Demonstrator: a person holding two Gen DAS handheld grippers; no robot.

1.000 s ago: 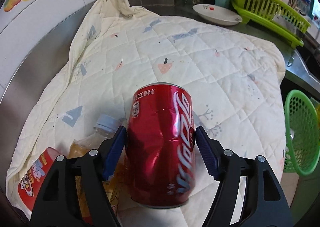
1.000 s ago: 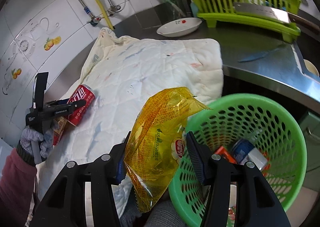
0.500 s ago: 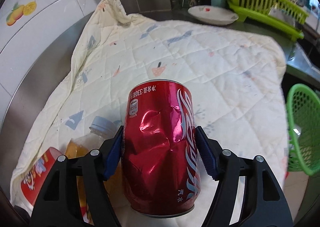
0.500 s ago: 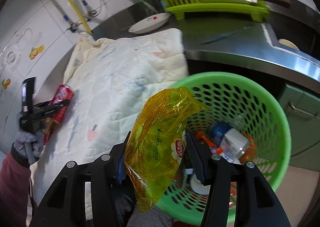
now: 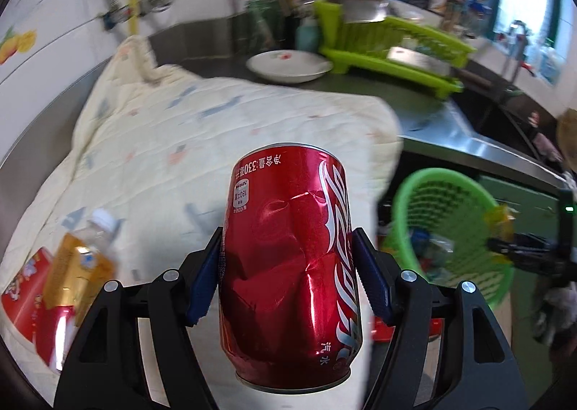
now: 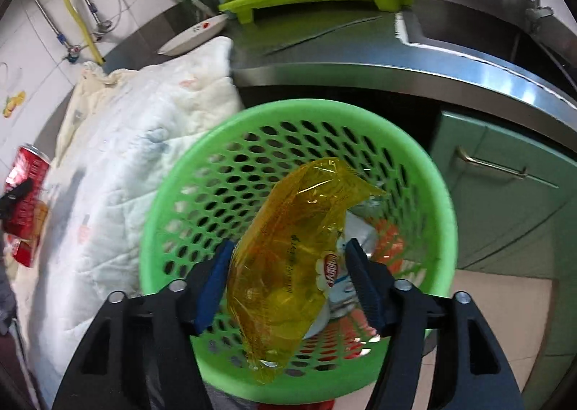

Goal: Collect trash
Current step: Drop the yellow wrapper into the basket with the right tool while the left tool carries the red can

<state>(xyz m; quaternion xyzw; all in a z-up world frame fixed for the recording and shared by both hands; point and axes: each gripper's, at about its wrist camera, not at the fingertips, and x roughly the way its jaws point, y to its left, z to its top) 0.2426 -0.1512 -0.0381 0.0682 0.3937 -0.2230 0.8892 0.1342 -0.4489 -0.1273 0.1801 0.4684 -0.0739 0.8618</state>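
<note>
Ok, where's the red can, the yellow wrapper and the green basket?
can [image 5: 288, 251], left wrist view, dented middle
wrapper [image 6: 292, 258], right wrist view, its middle
basket [image 6: 288, 107], right wrist view, far rim

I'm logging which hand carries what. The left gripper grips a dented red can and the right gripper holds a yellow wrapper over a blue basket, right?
Not quite: the basket is green, not blue, as the right wrist view shows. The rest holds: the left gripper grips the dented red can, and the right gripper holds the yellow wrapper over it.
</note>
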